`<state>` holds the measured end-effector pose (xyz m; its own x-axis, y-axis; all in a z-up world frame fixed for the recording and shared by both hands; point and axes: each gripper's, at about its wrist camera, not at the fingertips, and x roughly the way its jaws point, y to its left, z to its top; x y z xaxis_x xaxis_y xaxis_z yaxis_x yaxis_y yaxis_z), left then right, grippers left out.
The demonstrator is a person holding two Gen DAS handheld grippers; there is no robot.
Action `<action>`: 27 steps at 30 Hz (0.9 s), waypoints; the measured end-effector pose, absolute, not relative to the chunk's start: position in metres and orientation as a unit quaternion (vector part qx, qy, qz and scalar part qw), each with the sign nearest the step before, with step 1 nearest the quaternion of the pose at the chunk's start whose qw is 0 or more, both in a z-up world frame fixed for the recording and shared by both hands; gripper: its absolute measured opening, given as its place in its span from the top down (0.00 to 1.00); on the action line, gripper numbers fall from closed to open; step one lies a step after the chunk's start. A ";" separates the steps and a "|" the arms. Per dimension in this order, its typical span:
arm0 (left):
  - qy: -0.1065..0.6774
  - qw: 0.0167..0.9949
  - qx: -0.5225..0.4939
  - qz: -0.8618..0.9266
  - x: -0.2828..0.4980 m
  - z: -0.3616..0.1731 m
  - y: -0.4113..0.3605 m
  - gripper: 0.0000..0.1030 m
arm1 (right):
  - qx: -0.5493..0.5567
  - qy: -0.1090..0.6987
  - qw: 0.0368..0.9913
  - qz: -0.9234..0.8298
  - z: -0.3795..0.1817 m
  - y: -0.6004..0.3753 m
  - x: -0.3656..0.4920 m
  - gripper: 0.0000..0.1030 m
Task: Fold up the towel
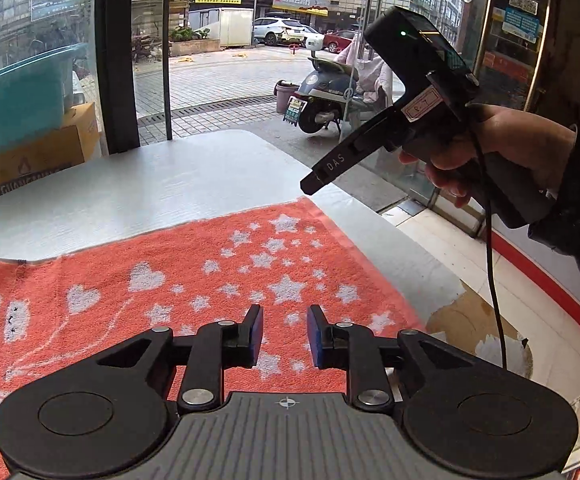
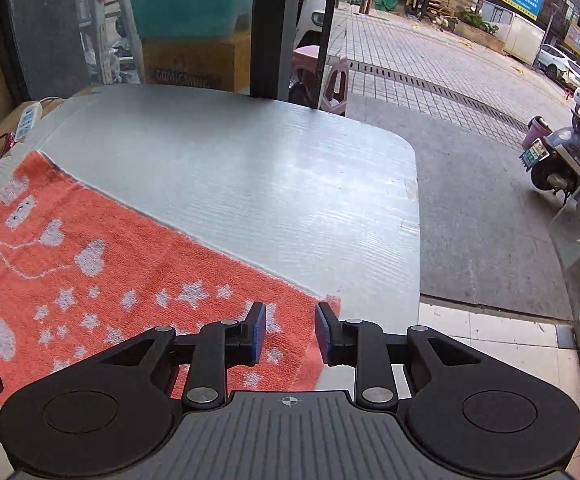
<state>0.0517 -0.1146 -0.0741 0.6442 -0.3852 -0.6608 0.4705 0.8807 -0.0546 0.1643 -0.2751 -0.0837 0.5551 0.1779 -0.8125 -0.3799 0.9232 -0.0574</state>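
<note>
The towel (image 1: 194, 280) is soft terry cloth, so I judge it light and limp: it will sag and follow the tongs when lifted, and it should not slip from the blue pads, but one thin layer can escape if I pinch too shallow. I think the best place to take hold is at the corners of its short edge near the right edge of the table (image 2: 250, 184), one corner for each tongs, so the fold stays straight. The towel is orange-red with pale stars, hearts and a thin curling line, and it lies flat, in what looks like a single layer, along the near side of the grey table, reaching almost to the right edge. My left tongs (image 1: 285, 338) hang over the starred part with the jaws a moderate way apart and nothing between them. My right tongs (image 2: 291, 334) are also parted and hold nothing, just above the towel's far right corner. Neither one touches the cloth, as far as I can tell.
</note>
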 end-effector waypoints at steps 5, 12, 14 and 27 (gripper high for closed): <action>0.362 0.922 0.056 -0.125 0.073 -0.080 -0.048 0.74 | -0.198 0.471 0.832 0.217 -0.114 -0.259 0.127 0.73; 0.379 0.926 0.005 -0.002 0.071 -0.090 0.052 0.71 | -0.257 0.481 0.820 0.175 -0.129 -0.256 0.117 0.72; 0.385 0.923 -0.009 0.015 0.061 -0.091 0.070 0.65 | -0.240 0.460 0.839 0.165 -0.114 -0.252 0.122 0.72; 0.435 0.896 -0.090 0.014 0.039 -0.117 0.108 0.60 | -0.046 0.463 0.835 0.294 -0.088 -0.009 0.198 0.72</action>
<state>0.0388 0.1080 -0.1173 0.6204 -0.0540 -0.7824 -0.1030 0.9834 -0.1496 0.1975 -0.0090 -0.0882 0.3991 0.4474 -0.8003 -0.5333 0.8233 0.1944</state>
